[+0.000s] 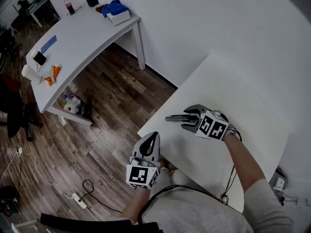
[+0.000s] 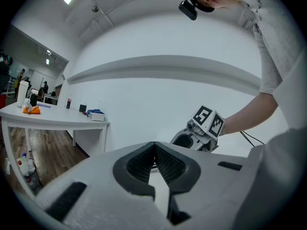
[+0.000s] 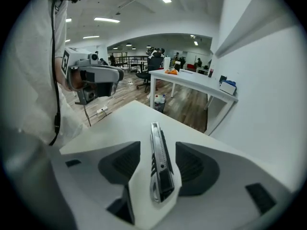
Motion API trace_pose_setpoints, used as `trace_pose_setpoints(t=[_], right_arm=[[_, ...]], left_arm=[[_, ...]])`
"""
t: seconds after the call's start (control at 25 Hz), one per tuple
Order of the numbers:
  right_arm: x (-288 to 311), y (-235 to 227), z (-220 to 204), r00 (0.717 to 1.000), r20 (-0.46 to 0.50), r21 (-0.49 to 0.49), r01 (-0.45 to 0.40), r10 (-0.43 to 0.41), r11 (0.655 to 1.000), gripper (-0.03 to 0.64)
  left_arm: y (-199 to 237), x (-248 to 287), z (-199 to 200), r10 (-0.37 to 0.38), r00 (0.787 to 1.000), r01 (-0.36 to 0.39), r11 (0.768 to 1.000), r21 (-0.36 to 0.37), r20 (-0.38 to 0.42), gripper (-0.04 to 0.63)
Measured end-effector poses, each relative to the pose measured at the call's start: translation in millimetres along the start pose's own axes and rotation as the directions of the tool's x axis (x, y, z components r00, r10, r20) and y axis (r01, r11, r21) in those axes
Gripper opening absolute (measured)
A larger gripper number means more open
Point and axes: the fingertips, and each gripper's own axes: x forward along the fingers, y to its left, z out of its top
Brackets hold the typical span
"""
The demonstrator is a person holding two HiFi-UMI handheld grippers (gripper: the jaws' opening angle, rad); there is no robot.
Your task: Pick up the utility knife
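Note:
The utility knife, slim with a silver and dark body, lies flat on the white table near its left edge. My right gripper is at the knife, one jaw on each side of its handle end. In the right gripper view the knife lies lengthwise in the gap of my right gripper; the jaws stand wide and neither pad touches it. My left gripper hangs just off the table's near corner, shut with nothing in it. In the left gripper view its pads meet at the tip.
A second white desk stands at the back left with a blue cloth, a bottle and orange items. Wooden floor lies between the tables, with a power strip and cable. A white wall borders the work table.

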Motion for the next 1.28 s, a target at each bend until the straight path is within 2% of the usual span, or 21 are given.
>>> trace_pose_setpoints(t=[0.08, 0.24, 0.8, 0.92, 1.04, 1.12, 1.28], right_arm=[[9, 0, 0, 0.999, -0.011, -0.012, -0.032, 0.032, 0.999, 0.209], [25, -3, -10, 0.995, -0.034, 0.026, -0.096, 0.096, 0.995, 0.207], [40, -3, -23, 0.982, -0.098, 0.046, -0.156, 0.159, 0.987, 0.207], [39, -1, -23, 0.978, -0.115, 0.017, -0.173, 0.174, 0.985, 0.205], [40, 1, -21, 0.973, -0.134, -0.015, -0.19, 0.186, 0.982, 0.154], [40, 2, -20, 0.969, -0.159, -0.03, -0.195, 0.188, 0.98, 0.144], [38, 10, -13, 0.963, -0.201, -0.113, -0.205, 0.179, 0.972, 0.133]], left_arm=[[3, -1, -2, 0.013, 1.0, -0.013, 1.0, 0.003, 0.007, 0.006], [8, -1, -8, 0.022, 1.0, -0.022, 1.0, 0.009, 0.021, 0.006], [7, 18, -18, 0.009, 0.997, -0.011, 0.999, 0.037, 0.07, 0.006], [6, 23, -18, 0.011, 0.997, -0.014, 0.999, 0.037, 0.081, 0.006], [2, 25, -20, 0.006, 0.996, -0.009, 0.999, 0.031, 0.083, 0.006], [1, 25, -22, 0.003, 0.997, -0.005, 1.0, 0.028, 0.081, 0.006], [0, 26, -25, 0.005, 0.997, -0.006, 1.0, 0.016, 0.082, 0.007]])
